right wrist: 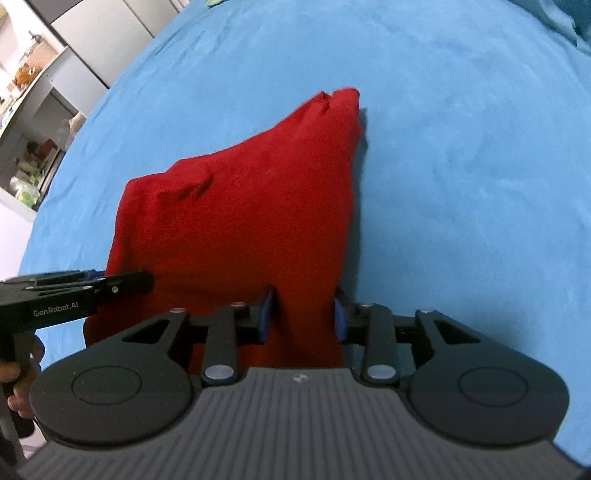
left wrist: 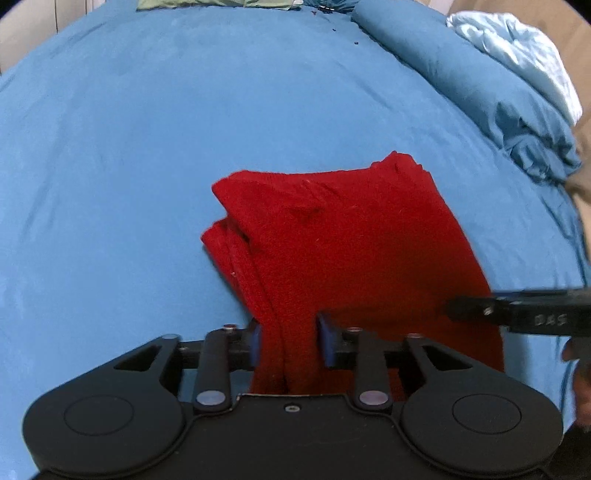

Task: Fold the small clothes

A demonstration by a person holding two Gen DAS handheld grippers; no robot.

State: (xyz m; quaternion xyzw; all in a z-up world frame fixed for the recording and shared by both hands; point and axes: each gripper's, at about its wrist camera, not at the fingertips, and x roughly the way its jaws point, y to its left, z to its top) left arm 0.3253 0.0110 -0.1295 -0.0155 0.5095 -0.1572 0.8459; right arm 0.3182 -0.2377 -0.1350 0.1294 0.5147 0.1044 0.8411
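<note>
Red cloth [left wrist: 332,240] on the bed [left wrist: 110,166], near edge raised between both tongs, far part resting on the sheet. Already doubled over: stacked layers showing along the left edge in the left wrist view, a pointed corner farthest off.

Left tongs [left wrist: 290,341] clenched on the left near edge, blue pads pressing a thick bunch of layers. Right tongs [right wrist: 304,314] likewise closed on the right near edge, cloth filling the gap between the pads; probably a firm pinch, though the contact itself sits low in the view and hard to read.

Handling, as a judgement: soft, light, knit-like and a little fuzzy, so limp with no stiffness of its own. Sagging likely between the two grips; layers apt to slide apart if only the top one is caught. Best taken at the corners of the near edge, all layers together, as now. Not fragile, not slippery; mild cling to the sheet to be expected.

Surface: blue sheet, matte, faintly creased, yielding rather than hard. Rolled blue duvet [left wrist: 461,85] along the far right with a pale blue cloth [left wrist: 517,48] beside it, well apart from the red piece. Green fabric [left wrist: 207,3] at the far end. Off the left side in the right wrist view, white cabinets [right wrist: 99,33] and cluttered shelves [right wrist: 33,147].
</note>
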